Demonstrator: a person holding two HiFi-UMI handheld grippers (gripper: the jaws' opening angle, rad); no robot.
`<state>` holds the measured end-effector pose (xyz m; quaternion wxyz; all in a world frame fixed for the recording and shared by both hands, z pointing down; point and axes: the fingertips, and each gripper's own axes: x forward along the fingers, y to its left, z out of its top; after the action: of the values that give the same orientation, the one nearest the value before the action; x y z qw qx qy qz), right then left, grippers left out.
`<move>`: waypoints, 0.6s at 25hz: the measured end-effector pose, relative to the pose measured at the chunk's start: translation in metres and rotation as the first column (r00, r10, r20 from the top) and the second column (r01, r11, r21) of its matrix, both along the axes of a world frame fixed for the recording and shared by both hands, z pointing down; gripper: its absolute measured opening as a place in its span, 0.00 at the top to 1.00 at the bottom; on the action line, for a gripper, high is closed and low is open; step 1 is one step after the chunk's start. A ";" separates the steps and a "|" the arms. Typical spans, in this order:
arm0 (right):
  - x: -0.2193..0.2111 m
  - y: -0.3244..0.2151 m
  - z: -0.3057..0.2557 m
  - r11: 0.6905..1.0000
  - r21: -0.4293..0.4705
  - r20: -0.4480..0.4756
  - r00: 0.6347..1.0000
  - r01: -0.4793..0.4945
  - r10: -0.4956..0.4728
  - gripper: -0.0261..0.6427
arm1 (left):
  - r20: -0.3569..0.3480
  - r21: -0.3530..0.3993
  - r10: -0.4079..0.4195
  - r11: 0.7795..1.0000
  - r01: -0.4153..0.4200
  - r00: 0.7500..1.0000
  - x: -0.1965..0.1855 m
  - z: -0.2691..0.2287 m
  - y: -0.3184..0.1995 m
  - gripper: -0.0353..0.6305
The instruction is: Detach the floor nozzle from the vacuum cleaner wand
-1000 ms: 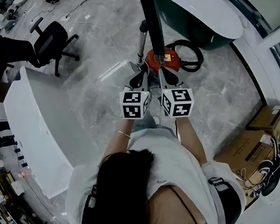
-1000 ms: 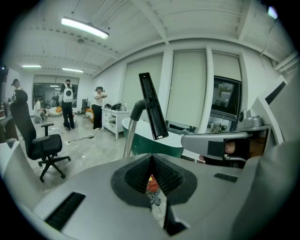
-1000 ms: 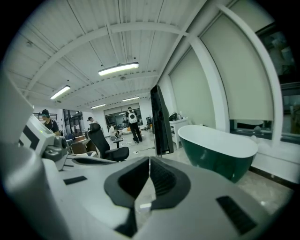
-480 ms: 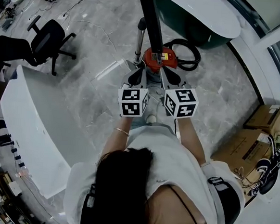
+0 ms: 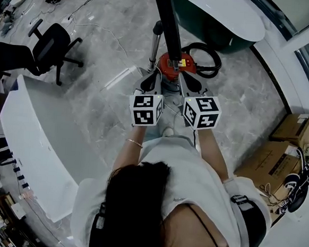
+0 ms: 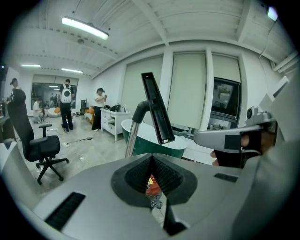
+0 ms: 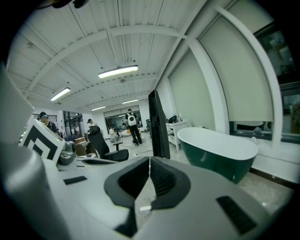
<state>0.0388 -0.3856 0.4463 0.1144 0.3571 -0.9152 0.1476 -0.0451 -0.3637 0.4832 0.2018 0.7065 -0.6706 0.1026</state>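
1. Head view: your left hand-held gripper (image 5: 150,84) and right hand-held gripper (image 5: 191,87) both have jaws pressed together, empty.
2. Floor nozzle (image 5: 168,26) sits upright on the wand (image 5: 155,47), ahead of you, beside the red vacuum body (image 5: 176,64).

No word, number or brand can be read anywhere. The left claw (image 6: 151,161) and the right claw (image 7: 149,164) each carry a cube faced with black-and-white square marker patterns (codes, not lettering). On the floor just ahead of both claws, the red vacuum cleaner body (image 5: 184,64) bears a small yellowish label (image 5: 172,63), too small for its print to be made out.
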 end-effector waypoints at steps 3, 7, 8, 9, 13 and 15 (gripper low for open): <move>-0.005 -0.005 -0.004 1.000 0.011 0.000 1.000 0.000 0.000 0.94 | 0.004 0.006 0.003 1.000 -0.004 1.000 -0.008 -0.002 -0.006 0.94; -0.010 -0.013 -0.009 1.000 0.026 0.002 1.000 -0.003 0.003 0.94 | -0.004 0.002 0.018 1.000 -0.018 1.000 -0.011 0.000 -0.016 0.94; -0.011 -0.015 -0.010 0.999 0.032 0.003 1.000 -0.005 0.005 0.94 | -0.008 -0.003 0.020 1.000 -0.020 1.000 -0.012 0.002 -0.017 0.94; -0.012 -0.017 -0.010 0.999 0.039 0.003 1.000 -0.006 0.006 0.94 | -0.010 -0.006 0.021 1.000 -0.021 1.000 -0.012 0.003 -0.019 0.94; -0.018 -0.023 -0.010 0.999 0.045 -0.002 1.000 -0.006 0.006 0.94 | -0.015 -0.012 0.036 0.999 -0.036 0.999 -0.015 0.008 -0.027 0.94; -0.019 -0.027 -0.010 0.999 0.049 -0.005 1.000 -0.010 0.011 0.94 | -0.019 -0.012 0.040 0.999 -0.041 0.999 -0.016 0.009 -0.031 0.94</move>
<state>0.0196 -0.4125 0.4364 0.1073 0.3650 -0.9163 0.1250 -0.0608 -0.3944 0.4926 0.2102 0.7195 -0.6536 0.1044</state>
